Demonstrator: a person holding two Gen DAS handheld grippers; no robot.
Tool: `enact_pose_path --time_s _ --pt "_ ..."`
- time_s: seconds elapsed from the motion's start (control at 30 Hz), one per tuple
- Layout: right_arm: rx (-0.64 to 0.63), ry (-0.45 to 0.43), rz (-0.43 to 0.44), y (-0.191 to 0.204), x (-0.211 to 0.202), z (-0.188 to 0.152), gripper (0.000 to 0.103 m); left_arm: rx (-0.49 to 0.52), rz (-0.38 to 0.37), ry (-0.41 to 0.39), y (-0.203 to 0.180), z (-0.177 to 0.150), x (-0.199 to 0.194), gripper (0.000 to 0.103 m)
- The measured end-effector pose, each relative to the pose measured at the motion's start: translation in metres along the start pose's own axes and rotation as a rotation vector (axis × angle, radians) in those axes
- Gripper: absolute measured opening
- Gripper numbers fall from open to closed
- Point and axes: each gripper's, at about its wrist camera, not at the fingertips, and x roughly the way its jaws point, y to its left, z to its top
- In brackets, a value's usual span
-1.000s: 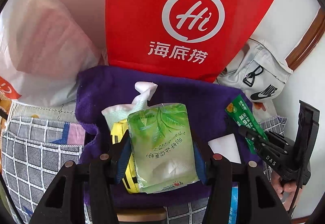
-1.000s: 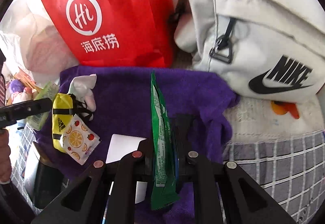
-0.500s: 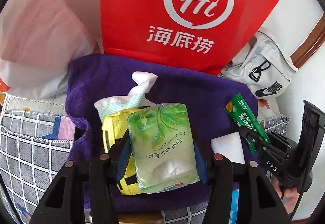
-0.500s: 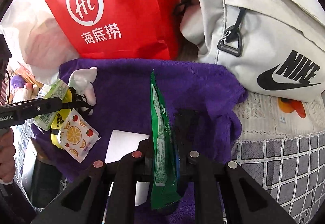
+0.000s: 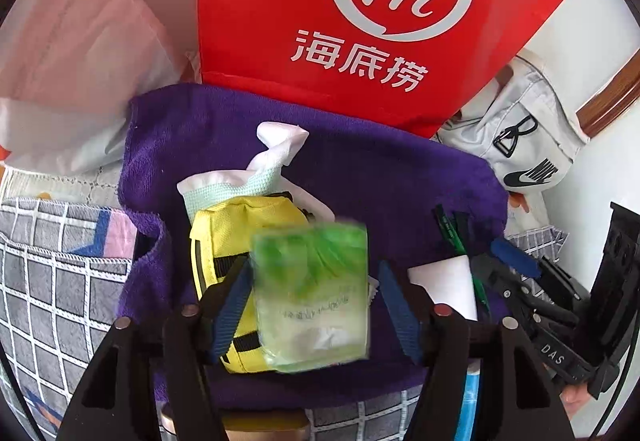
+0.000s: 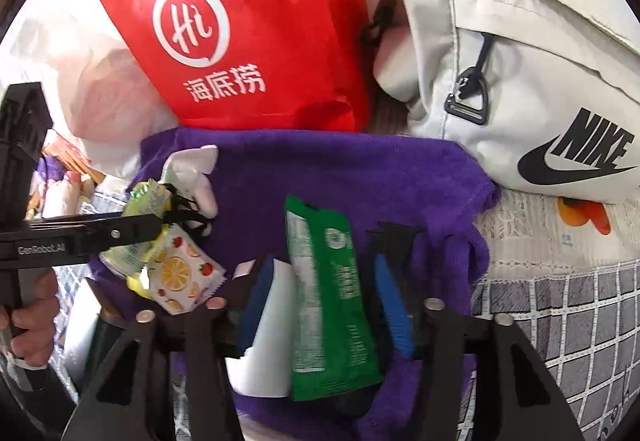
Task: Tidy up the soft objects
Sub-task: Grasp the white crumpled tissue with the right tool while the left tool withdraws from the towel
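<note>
A purple towel (image 5: 360,169) (image 6: 352,169) is spread in front of me. In the left wrist view a light green tissue pack (image 5: 316,297), blurred by motion, sits between the opening jaws of my left gripper (image 5: 314,269). The pads no longer press it. Under it lies a yellow pouch (image 5: 236,229) with a white cloth (image 5: 276,149) behind. My right gripper (image 6: 326,253) is opening too. A dark green sachet (image 6: 332,301) lies loose between its fingers on the towel, beside a white card (image 6: 268,329). A fruit-print packet (image 6: 180,277) lies further left.
A red paper bag (image 5: 360,21) (image 6: 248,41) stands behind the towel. A white Nike bag (image 6: 520,81) lies at the right, a pale plastic bag (image 5: 72,53) at the left. Grey checked bedding (image 6: 560,321) surrounds the towel. A hand (image 6: 32,313) holds the left gripper's handle.
Both grippers have opened. The green sachet, held upright on edge before, now lies flat between the right fingers. The tissue pack has come loose and blurs between the left fingers.
</note>
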Motion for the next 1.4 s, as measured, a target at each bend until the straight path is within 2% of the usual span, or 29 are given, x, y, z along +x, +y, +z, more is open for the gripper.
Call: enact_pose_path --time_s 0.27,0.43,0.5,0.57,0.7,0.77,1.0,1.1,1.27,1.4 --pt "0.001 -0.019 0.010 0.012 -0.015 0.002 0.055 0.026 0.020 -0.040 -0.007 -0.005 -0.019 0.066" --pt "-0.020 -0.067 0.029 0.029 -0.041 0.003 0.055 0.043 0.042 -0.085 -0.015 -0.008 -0.038 0.066" --pt "-0.041 -0.092 0.022 0.039 -0.051 0.002 0.055 0.042 0.054 -0.102 -0.017 -0.016 -0.048 0.066" --pt "-0.058 -0.125 0.019 0.048 -0.066 -0.002 0.056 0.047 0.061 -0.086 -0.019 -0.023 -0.053 0.066" --pt "-0.013 -0.156 0.048 0.052 -0.091 -0.016 0.056 0.084 0.092 -0.102 -0.019 -0.045 -0.076 0.066" --pt "-0.014 -0.149 0.072 0.056 -0.103 -0.029 0.056 0.073 0.108 -0.113 -0.015 -0.059 -0.087 0.066" --pt "-0.045 -0.154 0.019 0.076 -0.137 -0.093 0.054 0.046 0.088 -0.122 -0.005 -0.107 -0.112 0.066" --pt "-0.038 -0.141 0.007 0.081 -0.148 -0.118 0.042 0.042 0.071 -0.120 -0.005 -0.130 -0.117 0.066" --pt "-0.037 -0.134 0.006 0.090 -0.169 -0.159 0.040 0.057 0.116 -0.156 -0.001 -0.170 -0.130 0.066" --pt "-0.100 -0.121 -0.024 0.102 -0.175 -0.194 0.032 0.031 0.125 -0.171 0.012 -0.201 -0.133 0.066"
